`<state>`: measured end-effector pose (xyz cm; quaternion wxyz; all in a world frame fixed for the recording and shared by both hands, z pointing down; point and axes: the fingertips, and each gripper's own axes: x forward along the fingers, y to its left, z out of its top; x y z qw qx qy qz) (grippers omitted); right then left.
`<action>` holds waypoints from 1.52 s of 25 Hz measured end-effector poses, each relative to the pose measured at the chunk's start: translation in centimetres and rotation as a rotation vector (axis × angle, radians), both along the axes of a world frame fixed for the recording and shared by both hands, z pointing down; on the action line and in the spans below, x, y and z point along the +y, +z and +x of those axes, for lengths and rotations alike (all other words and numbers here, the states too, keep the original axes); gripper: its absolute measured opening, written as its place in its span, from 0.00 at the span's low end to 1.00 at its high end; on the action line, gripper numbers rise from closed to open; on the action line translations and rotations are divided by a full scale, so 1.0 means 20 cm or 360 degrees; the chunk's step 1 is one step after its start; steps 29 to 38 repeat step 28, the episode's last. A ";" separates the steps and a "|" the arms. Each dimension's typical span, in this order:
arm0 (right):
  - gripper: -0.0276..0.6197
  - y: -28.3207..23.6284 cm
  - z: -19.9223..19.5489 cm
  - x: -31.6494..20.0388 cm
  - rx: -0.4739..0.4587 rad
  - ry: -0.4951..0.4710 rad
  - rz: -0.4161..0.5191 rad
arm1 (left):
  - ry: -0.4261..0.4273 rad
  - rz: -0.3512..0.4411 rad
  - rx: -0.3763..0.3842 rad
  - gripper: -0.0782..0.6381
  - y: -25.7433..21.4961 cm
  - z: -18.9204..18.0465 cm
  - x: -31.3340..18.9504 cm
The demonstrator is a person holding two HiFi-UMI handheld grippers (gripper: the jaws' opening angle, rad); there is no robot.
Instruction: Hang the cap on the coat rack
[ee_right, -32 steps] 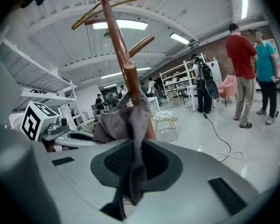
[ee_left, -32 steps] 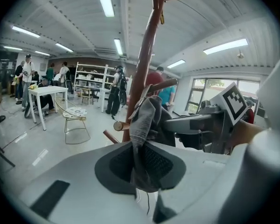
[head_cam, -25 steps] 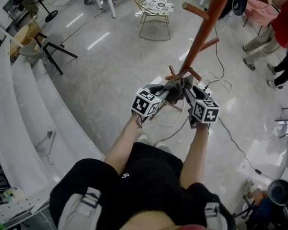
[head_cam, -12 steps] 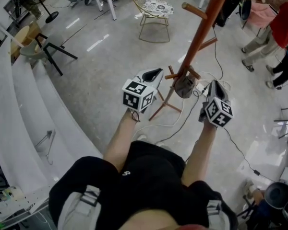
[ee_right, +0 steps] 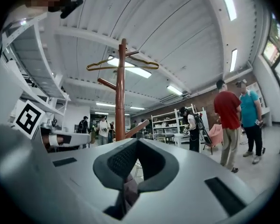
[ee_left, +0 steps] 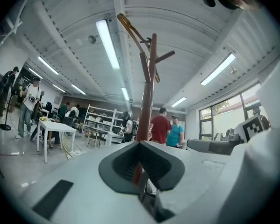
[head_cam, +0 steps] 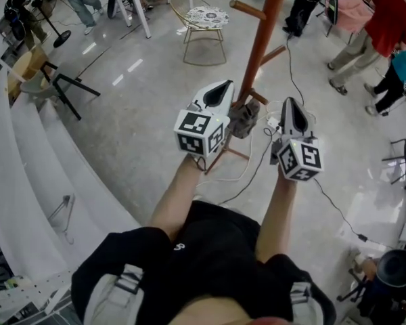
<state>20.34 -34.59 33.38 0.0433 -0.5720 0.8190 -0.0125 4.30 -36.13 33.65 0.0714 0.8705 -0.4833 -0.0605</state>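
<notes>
**Both grippers closed and empty, cap hanging between them**

The left gripper (head_cam: 218, 91), white plastic with a black-and-white marker cube, has its jaws pressed together on nothing. The right gripper (head_cam: 291, 108) is likewise closed. A dull patch shows in its jaw gap, possibly the cap seen beyond, not held. Between them, the soft grey fabric cap (head_cam: 243, 120) droops from a short low peg (head_cam: 256, 97) on the tall reddish-brown wooden coat rack (head_cam: 262, 36). It hangs just beside the left gripper, farther from the right.

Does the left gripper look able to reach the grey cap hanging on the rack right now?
Probably yes. The left gripper sits beside the cap on the coat rack, with nothing between them; its jaws are shut, so they would need opening first.
</notes>
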 end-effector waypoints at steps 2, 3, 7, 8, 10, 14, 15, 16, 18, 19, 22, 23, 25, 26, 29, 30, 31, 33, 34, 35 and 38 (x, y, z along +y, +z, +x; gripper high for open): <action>0.03 0.01 0.00 0.01 0.0057 0.0008 -0.0017 | -0.0014 -0.0017 0.0004 0.11 0.01 0.01 0.01; 0.03 0.01 0.01 0.02 0.0058 0.0008 -0.0016 | -0.0020 -0.0033 0.0001 0.11 0.02 0.02 0.02; 0.03 -0.02 0.02 0.05 0.0055 0.0003 -0.0003 | -0.0018 -0.0060 -0.0040 0.11 0.04 0.05 0.07; 0.03 -0.03 0.02 0.05 0.0058 -0.0003 -0.0002 | -0.0017 -0.0054 -0.0041 0.11 0.04 0.05 0.08; 0.03 -0.03 0.01 0.06 0.0065 -0.0017 0.0001 | -0.0009 -0.0038 -0.0029 0.11 0.03 0.07 0.08; 0.04 -0.03 0.02 0.08 0.0059 -0.0030 -0.0002 | 0.0015 -0.0029 -0.0048 0.11 0.01 0.11 0.10; 0.03 -0.02 0.02 0.08 0.0057 -0.0031 -0.0002 | 0.0017 -0.0030 -0.0051 0.11 0.02 0.11 0.11; 0.03 -0.02 0.02 0.09 0.0056 -0.0033 0.0000 | 0.0018 -0.0031 -0.0056 0.11 0.02 0.12 0.11; 0.04 -0.03 0.03 0.09 0.0055 -0.0041 0.0009 | 0.0007 -0.0039 -0.0081 0.11 0.02 0.12 0.12; 0.04 -0.04 0.03 0.09 0.0054 -0.0047 0.0015 | -0.0004 -0.0047 -0.0096 0.11 0.02 0.12 0.12; 0.03 -0.05 0.02 0.09 0.0055 -0.0064 0.0027 | 0.0009 -0.0016 -0.0066 0.11 0.00 0.13 0.11; 0.04 -0.06 0.01 0.09 0.0056 -0.0067 0.0031 | 0.0019 0.0000 -0.0049 0.11 0.00 0.13 0.11; 0.04 -0.06 0.00 0.10 0.0057 -0.0073 0.0039 | 0.0015 0.0013 -0.0046 0.11 0.00 0.11 0.12; 0.04 -0.05 -0.01 0.11 0.0057 -0.0075 0.0042 | 0.0008 0.0013 -0.0053 0.11 0.01 0.10 0.13; 0.04 -0.04 -0.02 0.12 0.0058 -0.0080 0.0049 | -0.0009 0.0013 -0.0071 0.11 0.03 0.08 0.14; 0.04 -0.04 -0.02 0.12 0.0058 -0.0080 0.0049 | -0.0009 0.0013 -0.0071 0.11 0.03 0.08 0.14; 0.04 -0.04 -0.02 0.12 0.0058 -0.0080 0.0049 | -0.0009 0.0013 -0.0071 0.11 0.03 0.08 0.14; 0.04 -0.04 -0.02 0.12 0.0058 -0.0080 0.0049 | -0.0009 0.0013 -0.0071 0.11 0.03 0.08 0.14; 0.04 -0.04 -0.02 0.12 0.0058 -0.0080 0.0049 | -0.0009 0.0013 -0.0071 0.11 0.03 0.08 0.14; 0.04 -0.04 -0.02 0.12 0.0058 -0.0080 0.0049 | -0.0009 0.0013 -0.0071 0.11 0.03 0.08 0.14; 0.04 -0.04 -0.02 0.12 0.0058 -0.0080 0.0049 | -0.0009 0.0013 -0.0071 0.11 0.03 0.08 0.14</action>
